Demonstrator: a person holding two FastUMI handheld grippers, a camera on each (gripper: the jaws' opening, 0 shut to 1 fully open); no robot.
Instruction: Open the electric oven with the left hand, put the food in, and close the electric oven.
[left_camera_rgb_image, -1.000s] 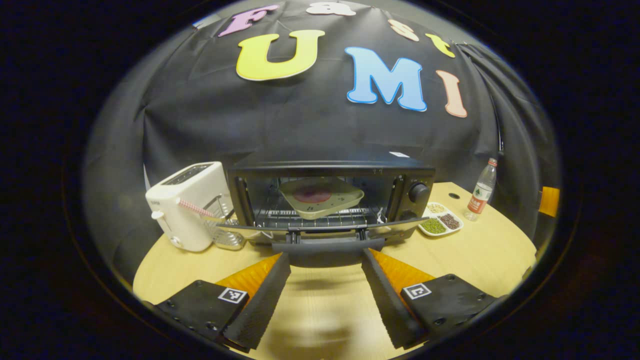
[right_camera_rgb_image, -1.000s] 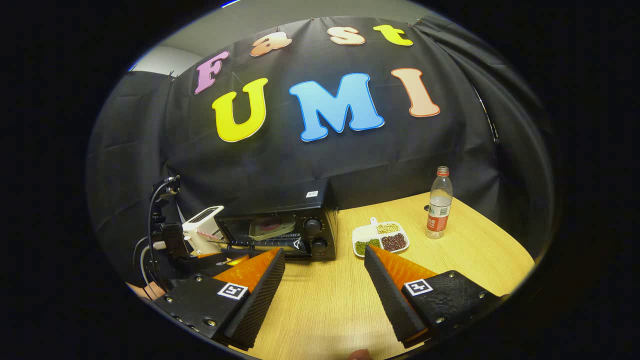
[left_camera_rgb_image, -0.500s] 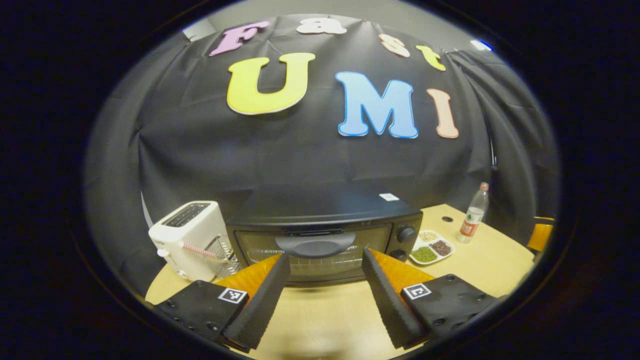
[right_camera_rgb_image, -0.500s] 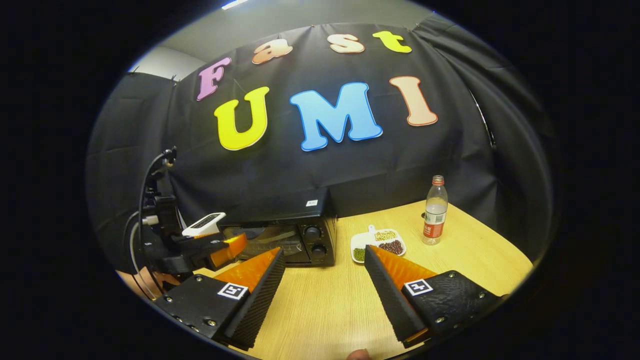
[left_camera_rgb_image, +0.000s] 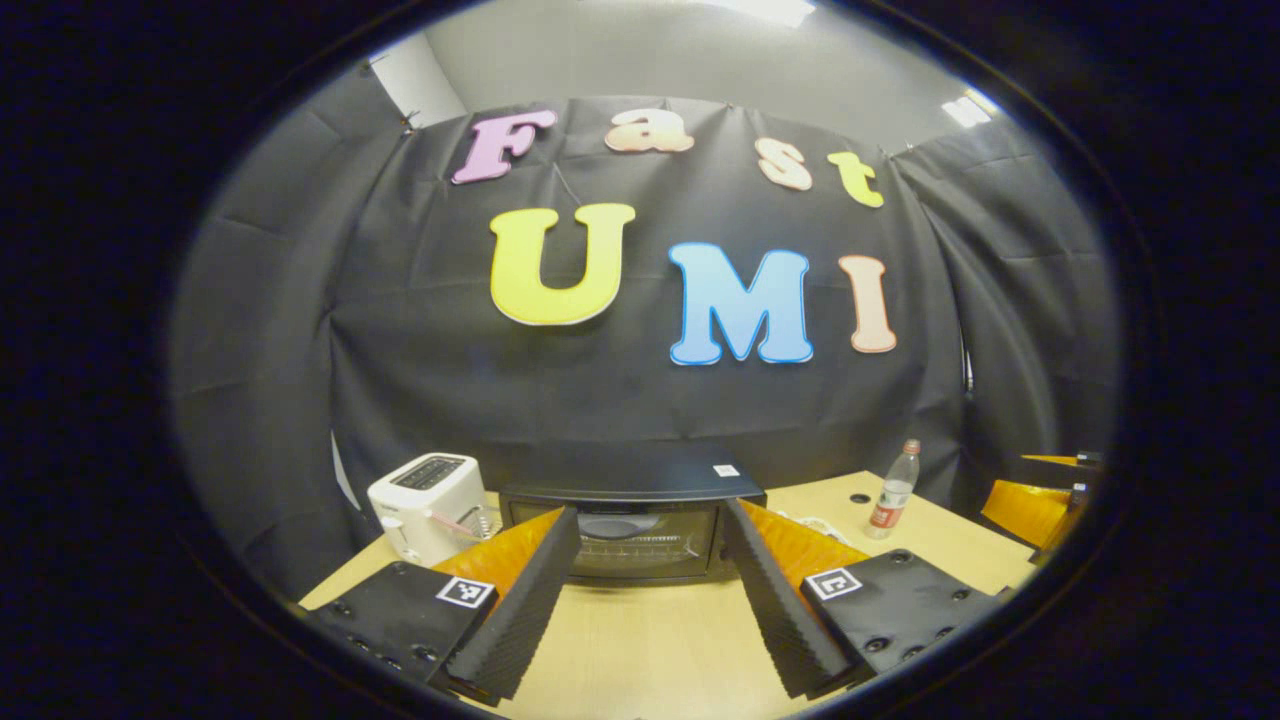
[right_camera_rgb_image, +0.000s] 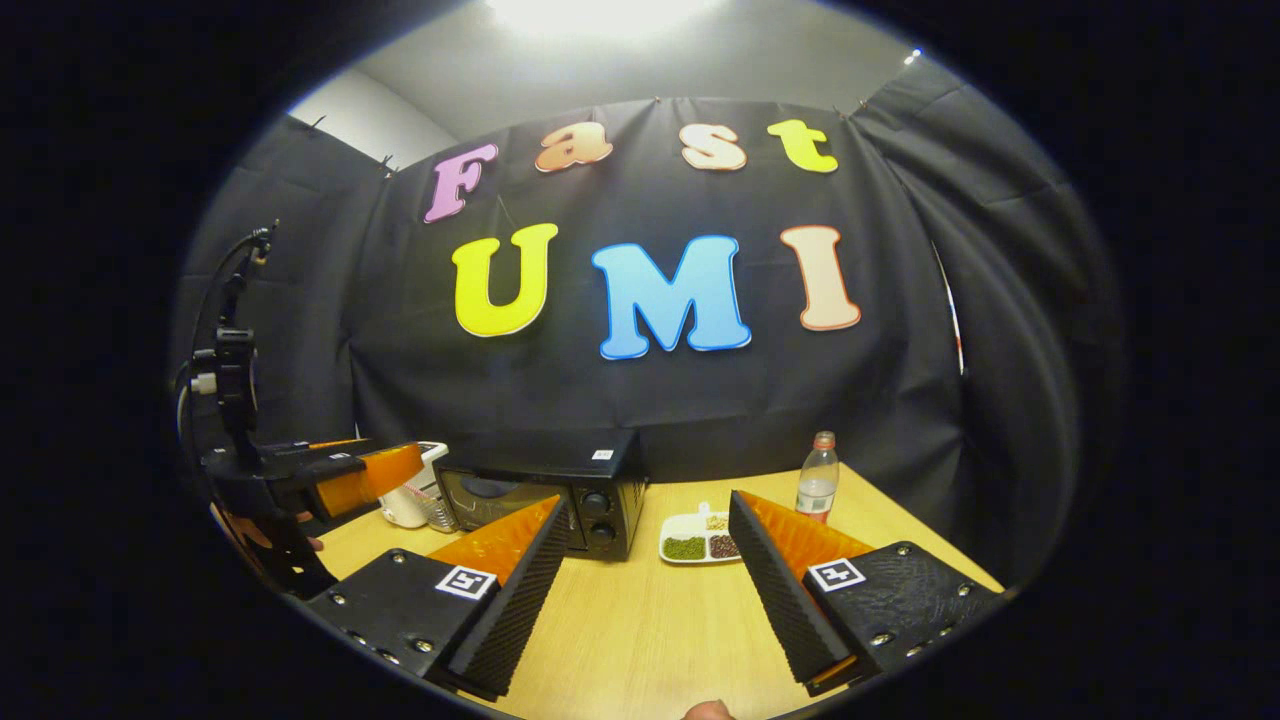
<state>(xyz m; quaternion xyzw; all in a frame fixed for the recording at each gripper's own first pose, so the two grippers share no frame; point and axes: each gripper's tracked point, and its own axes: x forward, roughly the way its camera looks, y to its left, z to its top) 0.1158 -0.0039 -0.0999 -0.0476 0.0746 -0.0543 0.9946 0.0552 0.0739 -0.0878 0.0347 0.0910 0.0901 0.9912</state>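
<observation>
The oven (left_camera_rgb_image: 640, 530) is seen with its door shut at the far side of the tabletop (left_camera_rgb_image: 640, 650), well apart from the left claw (left_camera_rgb_image: 640, 560), whose fingers are spread and empty. The right claw (right_camera_rgb_image: 645, 545) is likewise held apart.

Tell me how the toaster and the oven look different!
The toaster is white; the oven is black. The toaster is the smaller one, with slots on top, while the oven is a wide box with a glass door in front, shut now, and two knobs beside it. Both stand side by side on the wooden table, against the wall.
</observation>
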